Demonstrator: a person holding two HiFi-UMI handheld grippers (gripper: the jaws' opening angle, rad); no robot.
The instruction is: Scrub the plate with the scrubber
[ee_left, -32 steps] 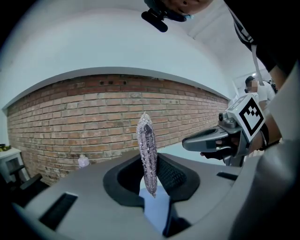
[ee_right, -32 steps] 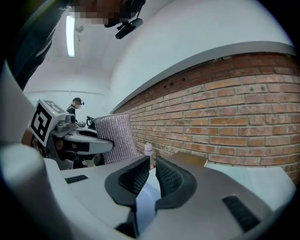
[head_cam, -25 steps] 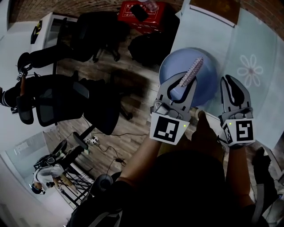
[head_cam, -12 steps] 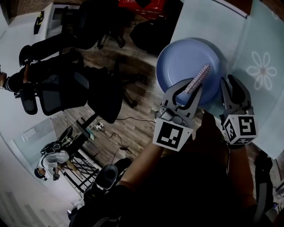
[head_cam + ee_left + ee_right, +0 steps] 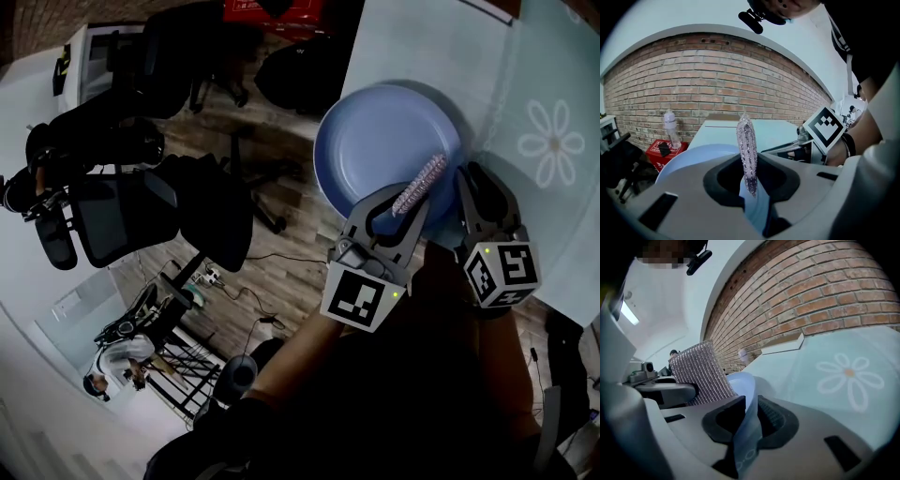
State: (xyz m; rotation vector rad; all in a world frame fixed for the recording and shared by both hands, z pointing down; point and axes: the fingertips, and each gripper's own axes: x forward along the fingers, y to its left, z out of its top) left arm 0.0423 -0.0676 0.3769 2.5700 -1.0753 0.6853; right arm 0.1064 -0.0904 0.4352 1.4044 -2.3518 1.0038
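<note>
A round blue plate point(image 5: 380, 141) hangs out over the left edge of the pale table point(image 5: 525, 66). My right gripper point(image 5: 472, 190) is shut on its near right rim; in the right gripper view the rim point(image 5: 746, 420) runs between the jaws. My left gripper point(image 5: 399, 202) is shut on a silvery mesh scrubber point(image 5: 419, 185), which lies against the plate's near right part. In the left gripper view the scrubber point(image 5: 746, 150) stands edge-on above the jaws with the plate point(image 5: 689, 159) behind it. The scrubber's flat face point(image 5: 701, 376) shows in the right gripper view.
The table bears a printed white flower point(image 5: 550, 141). Black office chairs point(image 5: 141, 206) stand on the wooden floor to the left. A red box point(image 5: 663, 152) and a clear bottle point(image 5: 671, 129) sit by the brick wall point(image 5: 717, 70). A person point(image 5: 117, 366) is at lower left.
The scrubber has slid from the plate's middle towards its near right rim. More of the plate's face now shows. Both grips are unchanged.
</note>
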